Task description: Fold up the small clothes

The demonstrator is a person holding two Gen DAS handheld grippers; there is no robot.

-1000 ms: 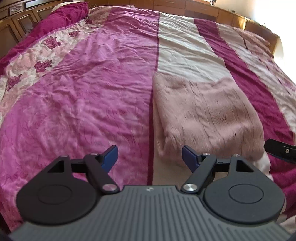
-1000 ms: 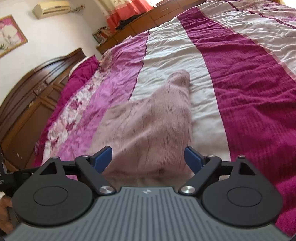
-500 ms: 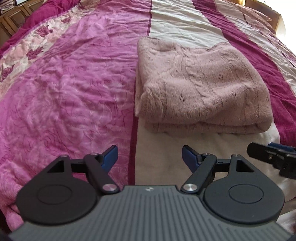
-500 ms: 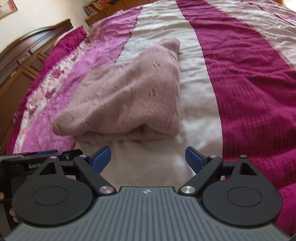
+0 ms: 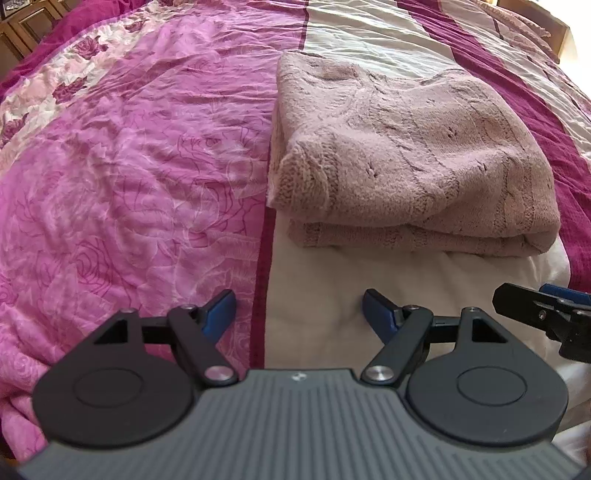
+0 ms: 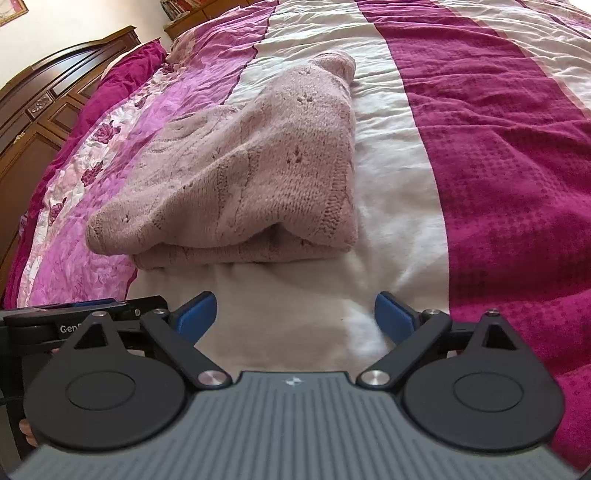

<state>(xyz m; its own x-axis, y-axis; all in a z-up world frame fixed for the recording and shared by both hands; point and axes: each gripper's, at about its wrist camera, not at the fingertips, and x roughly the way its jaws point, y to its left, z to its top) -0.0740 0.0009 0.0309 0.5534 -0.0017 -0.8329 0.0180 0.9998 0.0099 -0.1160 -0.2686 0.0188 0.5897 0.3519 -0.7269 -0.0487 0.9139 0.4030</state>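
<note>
A dusty-pink knitted sweater (image 5: 406, 158) lies folded in layers on the cream stripe of the bedspread; it also shows in the right wrist view (image 6: 251, 173). My left gripper (image 5: 299, 312) is open and empty, a short way in front of the sweater's near folded edge. My right gripper (image 6: 295, 314) is open and empty, also short of that edge. The right gripper's tip shows at the right edge of the left wrist view (image 5: 546, 306). The left gripper shows at the lower left of the right wrist view (image 6: 74, 321).
The bedspread has pink floral panels (image 5: 129, 166), a cream stripe (image 6: 303, 295) and dark magenta bands (image 6: 498, 184). A dark wooden headboard (image 6: 40, 107) stands at the far left. Wooden cabinets (image 5: 29, 18) line the wall beyond the bed.
Both grippers have drawn back from the sweater toward the near side of the bed. The sweater now lies free and folded, with cream bedspread showing between it and the open fingers.
</note>
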